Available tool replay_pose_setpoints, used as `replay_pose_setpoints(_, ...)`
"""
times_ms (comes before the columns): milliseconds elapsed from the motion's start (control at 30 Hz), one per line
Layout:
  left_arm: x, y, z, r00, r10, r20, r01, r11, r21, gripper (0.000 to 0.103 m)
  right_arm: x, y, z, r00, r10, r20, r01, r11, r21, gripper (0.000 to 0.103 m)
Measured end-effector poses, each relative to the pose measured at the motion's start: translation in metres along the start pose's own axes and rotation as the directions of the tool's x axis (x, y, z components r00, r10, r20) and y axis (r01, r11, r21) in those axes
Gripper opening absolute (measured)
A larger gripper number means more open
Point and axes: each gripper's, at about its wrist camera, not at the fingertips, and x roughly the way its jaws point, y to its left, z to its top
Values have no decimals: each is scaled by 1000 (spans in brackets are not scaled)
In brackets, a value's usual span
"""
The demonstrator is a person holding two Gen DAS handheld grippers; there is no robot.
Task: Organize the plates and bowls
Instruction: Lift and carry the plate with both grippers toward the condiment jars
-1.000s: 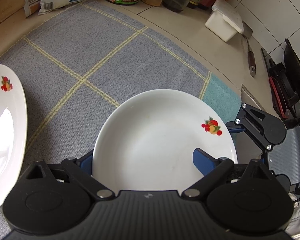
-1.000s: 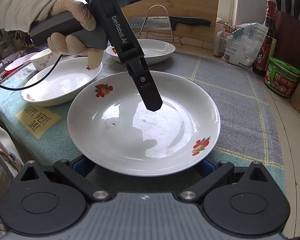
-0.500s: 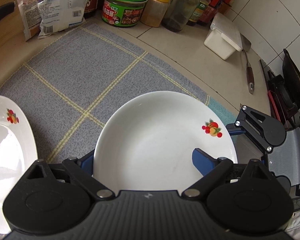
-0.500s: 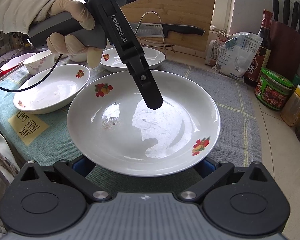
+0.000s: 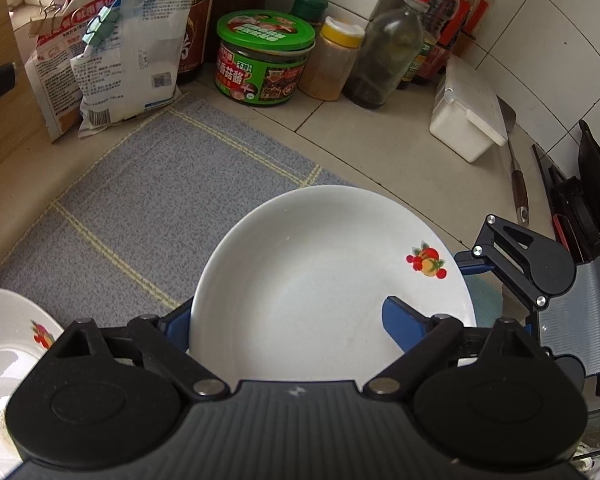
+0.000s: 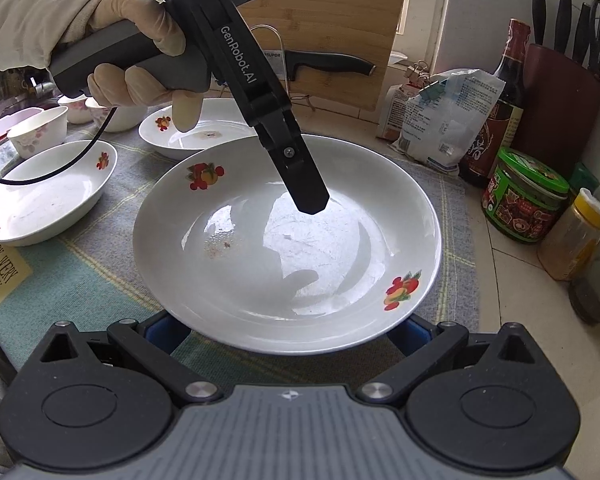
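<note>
A white plate (image 5: 320, 280) with fruit prints hangs clear of the grey checked mat (image 5: 160, 184), carried between both grippers. My left gripper (image 5: 284, 312) straddles its rim. One finger (image 6: 306, 188) reaches over the plate's inside, its tip a little above the glaze, and the other passes underneath. Its jaws are closing with the rim between them, the pads not visibly pressing. My right gripper (image 6: 290, 328) stands open at the opposite rim. Both its blue fingers (image 6: 162, 330) are below the plate (image 6: 260, 272), which seems to rest on them.
Two more fruit-print plates (image 6: 48, 196) (image 6: 196, 136) and small flowered bowls (image 6: 40, 132) sit on the mat to the left. Bags (image 5: 112, 48), a green-lidded jar (image 5: 266, 64), bottles and a white box (image 5: 466, 120) line the wall. A knife block (image 6: 560, 92) stands at the back right.
Both grippers and the plate have travelled together toward the jars and bags by the wall, rising slightly. The other plates have slid away to the left. The plate sits the same in both grippers.
</note>
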Motion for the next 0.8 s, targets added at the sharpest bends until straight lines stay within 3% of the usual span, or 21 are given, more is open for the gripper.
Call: replay_pose_setpoints(800, 44, 32, 44, 1000, 21, 19, -21, 1000, 7, 93, 38, -47, 17, 999, -34, -28, 35, 999, 20, 103)
